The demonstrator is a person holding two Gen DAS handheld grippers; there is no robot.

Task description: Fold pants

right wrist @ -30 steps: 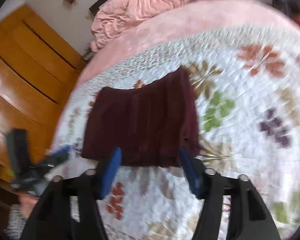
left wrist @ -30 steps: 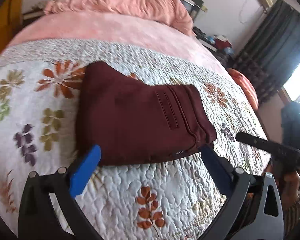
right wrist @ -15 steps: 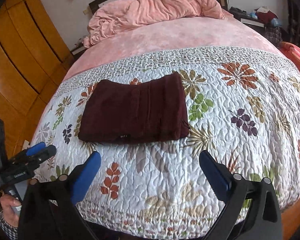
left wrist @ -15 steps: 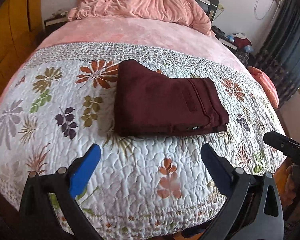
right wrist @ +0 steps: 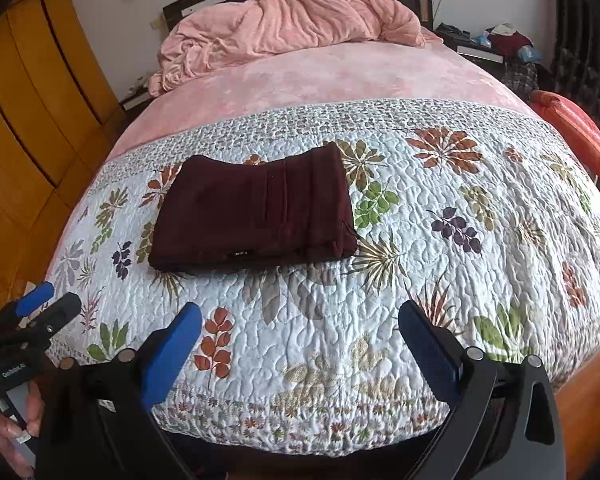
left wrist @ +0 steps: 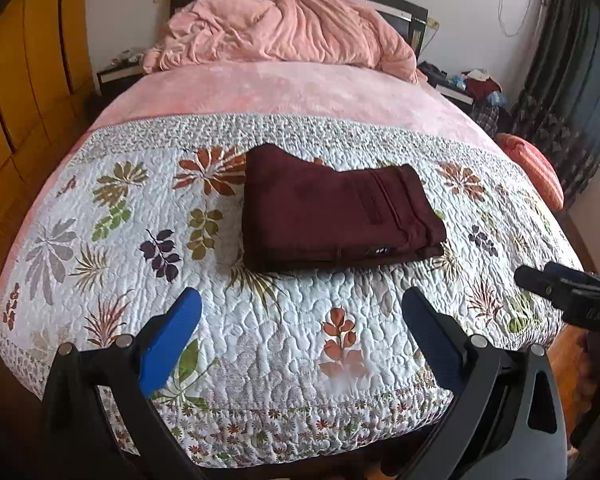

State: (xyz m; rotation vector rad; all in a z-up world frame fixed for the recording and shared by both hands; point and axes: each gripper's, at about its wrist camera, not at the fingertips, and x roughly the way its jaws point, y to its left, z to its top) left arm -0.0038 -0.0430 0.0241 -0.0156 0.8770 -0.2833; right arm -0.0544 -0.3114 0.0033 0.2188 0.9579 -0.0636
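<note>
The maroon pants (left wrist: 332,212) lie folded into a compact rectangle on the floral quilt (left wrist: 260,340), near the middle of the bed; they also show in the right wrist view (right wrist: 256,212). My left gripper (left wrist: 300,324) is open and empty, held back over the foot of the bed, well short of the pants. My right gripper (right wrist: 300,332) is open and empty, also back at the foot. The other gripper shows at each view's edge: the right one (left wrist: 572,292) and the left one (right wrist: 32,316).
A bunched pink blanket (left wrist: 284,32) lies at the dark headboard on a pink sheet (left wrist: 292,88). A wooden wardrobe (right wrist: 32,92) stands left. An orange cushion (right wrist: 576,128), a cluttered nightstand (left wrist: 472,84) and dark curtains (left wrist: 572,80) are at right.
Both grippers have pulled back from the folded pants toward the foot of the bed and risen, so more of the bed shows. The pants have not moved.
</note>
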